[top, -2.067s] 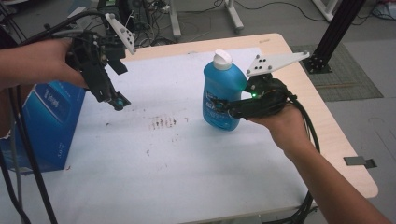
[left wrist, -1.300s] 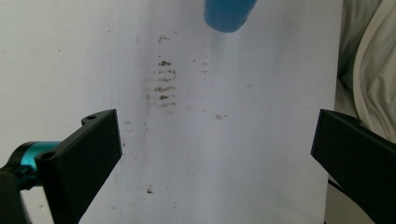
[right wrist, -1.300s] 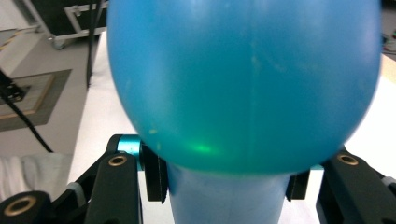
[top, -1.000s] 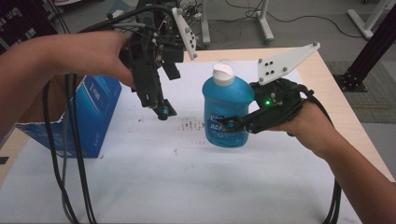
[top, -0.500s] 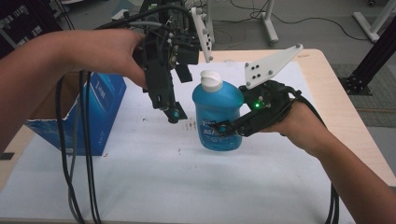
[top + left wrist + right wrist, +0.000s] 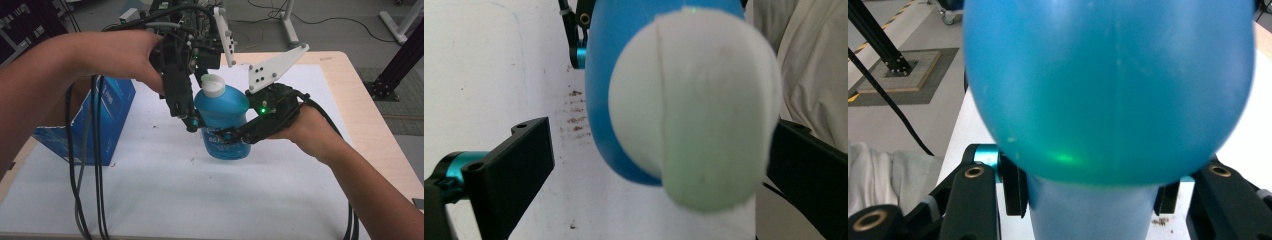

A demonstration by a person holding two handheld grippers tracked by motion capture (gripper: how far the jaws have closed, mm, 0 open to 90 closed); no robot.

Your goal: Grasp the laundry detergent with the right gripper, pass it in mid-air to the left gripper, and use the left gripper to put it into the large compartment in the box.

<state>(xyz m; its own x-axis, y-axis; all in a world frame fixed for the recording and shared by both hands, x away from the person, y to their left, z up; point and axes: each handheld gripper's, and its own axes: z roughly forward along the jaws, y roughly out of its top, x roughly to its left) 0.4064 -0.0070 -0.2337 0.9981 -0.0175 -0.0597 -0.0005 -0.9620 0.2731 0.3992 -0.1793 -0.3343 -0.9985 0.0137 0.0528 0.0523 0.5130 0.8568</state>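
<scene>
The blue bottle (image 6: 222, 122) is held near the middle of the white-covered surface (image 6: 150, 195); whether its base rests there cannot be told. It is clamped low on its body by the right gripper (image 6: 235, 136), jaws pressed against both sides. The left gripper (image 6: 192, 122) is set wide open, its jaws either side of the white cap (image 6: 213, 86), touching neither side. If the cap is twisted, the smooth body could slip and turn in the right gripper. A hard squeeze could spill liquid near the blue box (image 6: 95, 125).

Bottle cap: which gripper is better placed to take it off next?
Left. The left gripper likely suits: its open jaws flank the white cap from above, while the right gripper is shut on the blue bottle.
</scene>
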